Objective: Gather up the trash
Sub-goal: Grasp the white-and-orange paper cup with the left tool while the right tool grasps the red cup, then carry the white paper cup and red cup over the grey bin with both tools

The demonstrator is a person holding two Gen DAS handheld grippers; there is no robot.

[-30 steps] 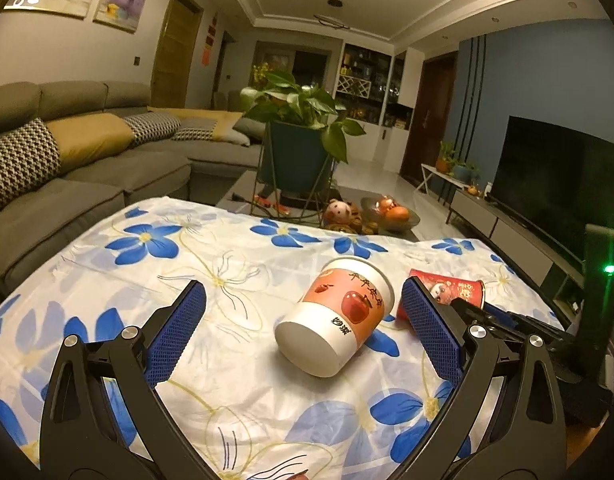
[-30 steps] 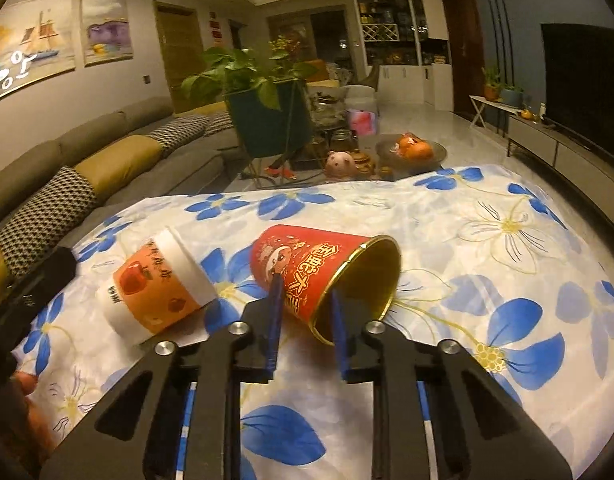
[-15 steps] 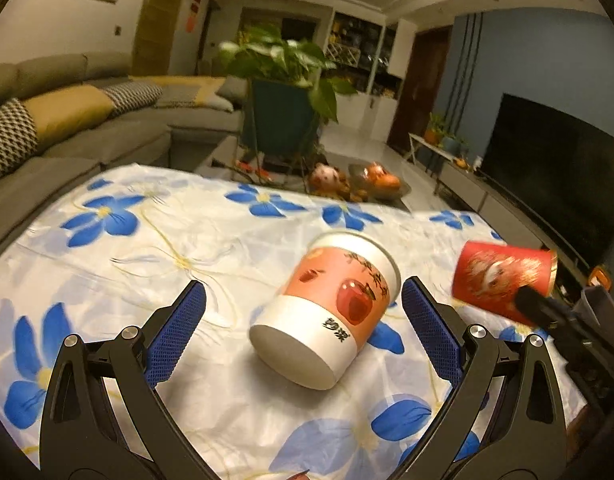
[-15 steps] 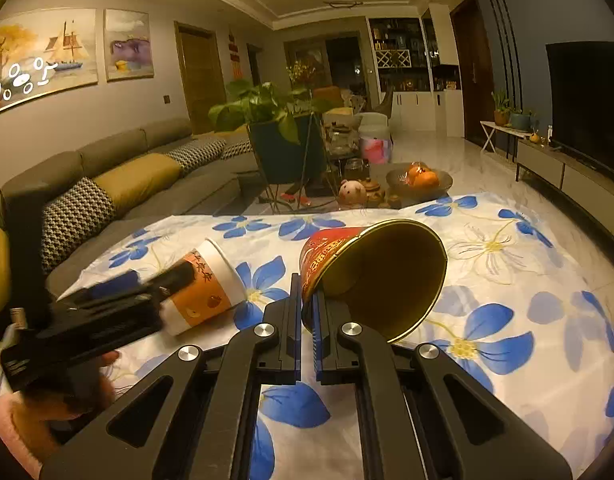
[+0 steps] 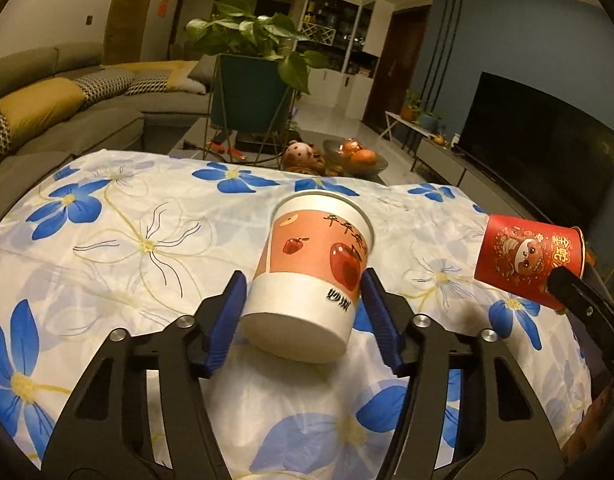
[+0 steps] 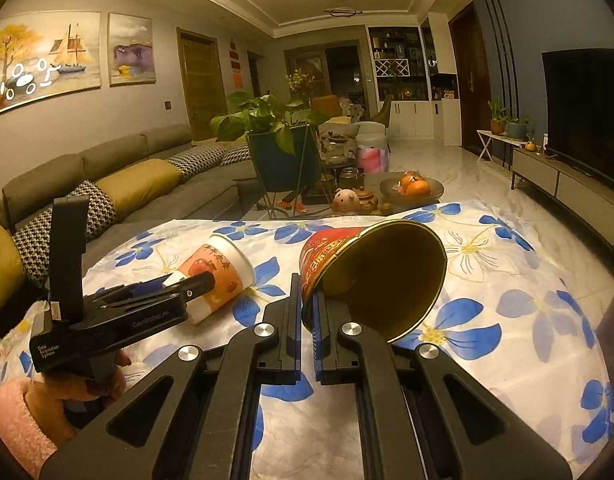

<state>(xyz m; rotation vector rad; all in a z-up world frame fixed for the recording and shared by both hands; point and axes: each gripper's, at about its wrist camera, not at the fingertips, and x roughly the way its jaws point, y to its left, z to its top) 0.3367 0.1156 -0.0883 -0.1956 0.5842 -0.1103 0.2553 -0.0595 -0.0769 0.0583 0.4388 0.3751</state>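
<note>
Two paper cups on the flowery tablecloth, one gripper on each

Biggest thing here is the tablecloth, thin white fabric with blue petals, a bit wrinkly, draped over the whole table. Past it there's a grey sofa with mustard and houndstooth cushions, plus a leafy plant in a dark teal pot. The red cup is a tapered paper cone, shiny gold inside, tipped with its mouth toward the camera and lifted off the cloth; the right gripper is clenched on its thin rim wall. The white cup with an orange apple band lies on its side on the cloth, flat base toward the left gripper, whose ribbed blue pads sit against both sides, grasping it.
</note>
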